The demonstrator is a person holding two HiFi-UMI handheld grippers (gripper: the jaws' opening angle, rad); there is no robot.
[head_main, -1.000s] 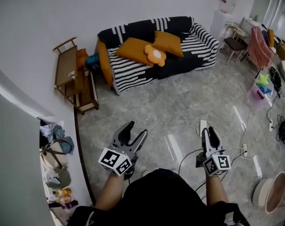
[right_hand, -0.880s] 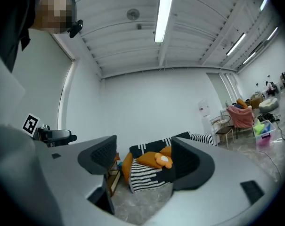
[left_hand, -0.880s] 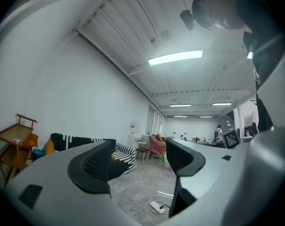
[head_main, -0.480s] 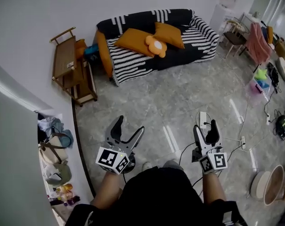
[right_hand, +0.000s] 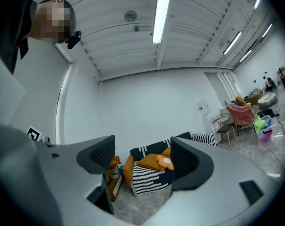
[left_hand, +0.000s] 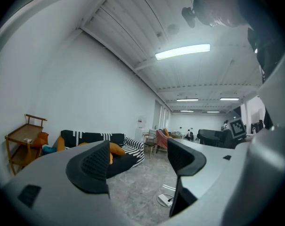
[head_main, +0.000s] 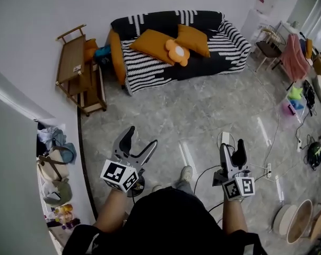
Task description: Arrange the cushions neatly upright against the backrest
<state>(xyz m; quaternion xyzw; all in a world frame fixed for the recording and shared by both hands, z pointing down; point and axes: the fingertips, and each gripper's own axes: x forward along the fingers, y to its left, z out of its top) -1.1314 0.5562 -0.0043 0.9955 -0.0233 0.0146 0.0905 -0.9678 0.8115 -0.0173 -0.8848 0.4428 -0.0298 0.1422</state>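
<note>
A black-and-white striped sofa (head_main: 224, 44) stands against the far wall. Two orange cushions (head_main: 152, 42) (head_main: 193, 39) lie slanted on its seat, with a flower-shaped cushion (head_main: 177, 51) between them. Another orange cushion (head_main: 116, 62) leans at the sofa's left end. My left gripper (head_main: 141, 137) and right gripper (head_main: 232, 146) hover over the floor, far from the sofa. Both have just opened their jaws and hold nothing. In the right gripper view the sofa (right_hand: 147, 182) and flower cushion (right_hand: 165, 162) show between the open jaws (right_hand: 143, 160). In the left gripper view the sofa (left_hand: 130, 147) is distant beyond the open gripper (left_hand: 137, 159).
A wooden trolley (head_main: 78, 70) stands left of the sofa. A white power strip (head_main: 225, 138) with cables lies on the floor ahead of my right gripper. Bags (head_main: 51, 163) pile by the left wall. A chair with pink cloth (head_main: 295, 57) and a basin (head_main: 293, 224) are at the right.
Both grippers' jaws have opened, the right from nearly shut and the left from half open. Both hands sit a little lower in the head view, and the sofa has shifted slightly.
</note>
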